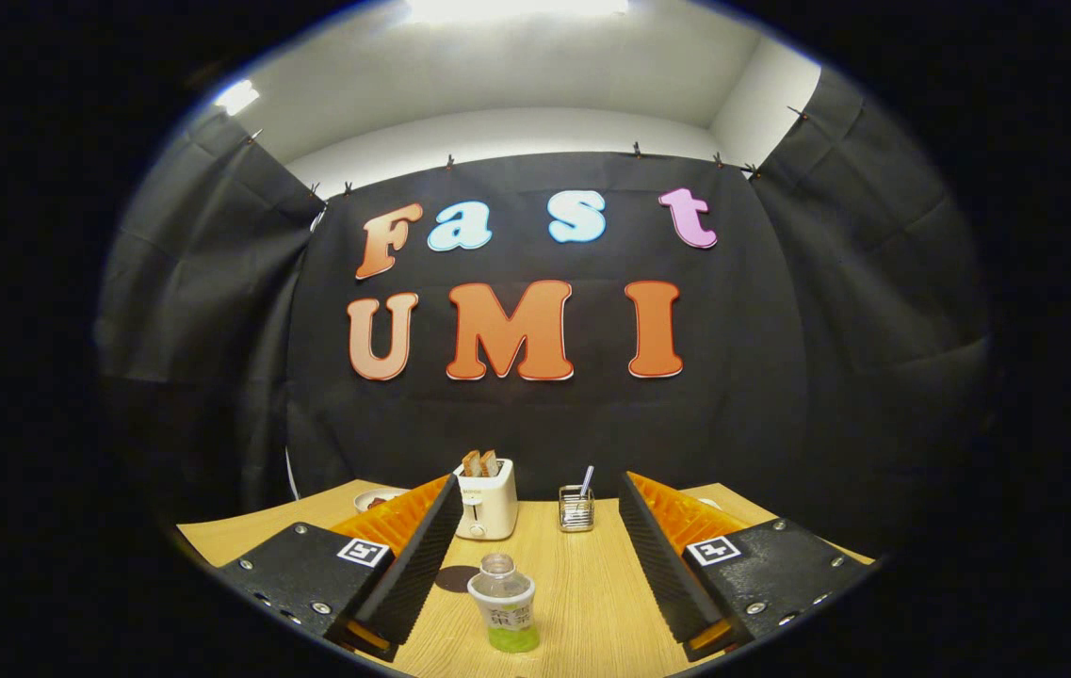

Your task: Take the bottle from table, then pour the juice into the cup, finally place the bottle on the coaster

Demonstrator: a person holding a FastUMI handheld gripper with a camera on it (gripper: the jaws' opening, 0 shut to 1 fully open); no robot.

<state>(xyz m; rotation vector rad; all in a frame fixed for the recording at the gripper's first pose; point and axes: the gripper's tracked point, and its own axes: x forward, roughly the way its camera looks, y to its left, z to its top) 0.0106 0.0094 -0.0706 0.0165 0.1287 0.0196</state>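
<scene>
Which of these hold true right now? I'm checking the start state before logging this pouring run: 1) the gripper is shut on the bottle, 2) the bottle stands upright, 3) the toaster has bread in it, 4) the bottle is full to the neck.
1) False: the gripper is open, its fingers wide apart either side of the bottle, touching nothing.
2) True: it stands upright on the table, between the fingers.
3) True: slices stick up from the toaster beyond the fingers.
4) False: green juice fills just its bottom part.
</scene>
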